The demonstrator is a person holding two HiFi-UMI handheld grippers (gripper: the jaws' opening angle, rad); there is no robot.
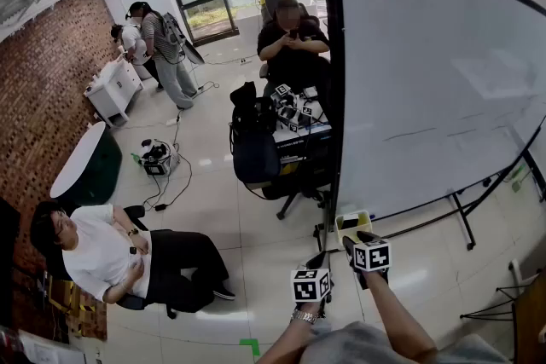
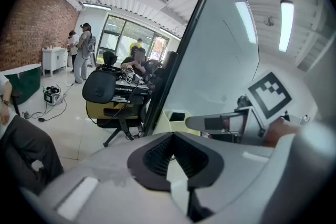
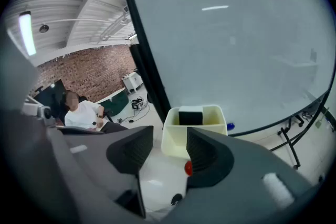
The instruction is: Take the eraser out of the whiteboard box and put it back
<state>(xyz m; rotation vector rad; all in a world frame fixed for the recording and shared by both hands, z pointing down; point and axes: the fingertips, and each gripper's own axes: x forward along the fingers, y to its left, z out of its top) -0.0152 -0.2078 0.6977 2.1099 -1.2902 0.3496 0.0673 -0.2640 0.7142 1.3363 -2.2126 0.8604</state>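
A cream whiteboard box (image 1: pixel 353 227) hangs at the lower left corner of the big whiteboard (image 1: pixel 426 81). In the right gripper view the black eraser (image 3: pixel 190 115) stands upright inside the box (image 3: pixel 210 126), against its far wall. My right gripper (image 3: pixel 169 152) is just in front of the box, its jaws apart with nothing between them; in the head view it (image 1: pixel 354 240) points at the box. My left gripper (image 1: pixel 321 262) hangs lower left of the right one. Its jaws (image 2: pixel 173 136) meet at the tips and hold nothing; that view shows the box (image 2: pixel 176 118) ahead.
The whiteboard's stand legs (image 1: pixel 465 222) spread over the floor to the right. An office chair piled with bags (image 1: pixel 260 149) stands left of the board. A person sits on a chair (image 1: pixel 102 256) at the lower left. Other people stand farther back.
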